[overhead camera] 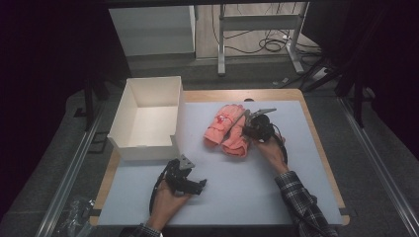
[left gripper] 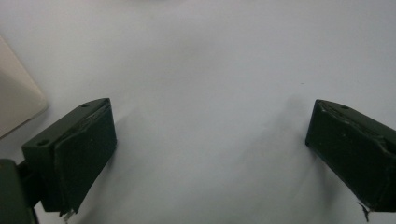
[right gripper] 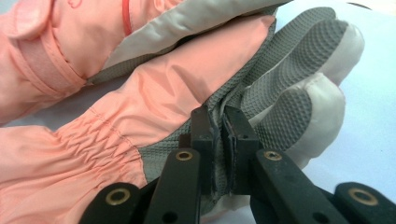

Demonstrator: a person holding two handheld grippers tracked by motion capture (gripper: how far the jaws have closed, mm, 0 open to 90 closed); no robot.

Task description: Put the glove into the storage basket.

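Pink glove (right gripper: 140,93) lying flat, fingertips right, right tool (right gripper: 219,135) pinching it

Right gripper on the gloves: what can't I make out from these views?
- High view: the right gripper blocks where it pinches the pink glove.
- Right gripper view: pinched grey fabric hidden between shut jaws.
- High view: white box near wall hides part of its floor.

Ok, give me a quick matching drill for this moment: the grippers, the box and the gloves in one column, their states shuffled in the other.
Things:
1. left gripper
2. right gripper
3. white box
4. pink gloves

States:
A. lying on the mat beside the box
B. shut, pinching glove fabric
C. open over bare mat
D. open-topped, nothing inside

Pairs: 1-C, 2-B, 3-D, 4-A
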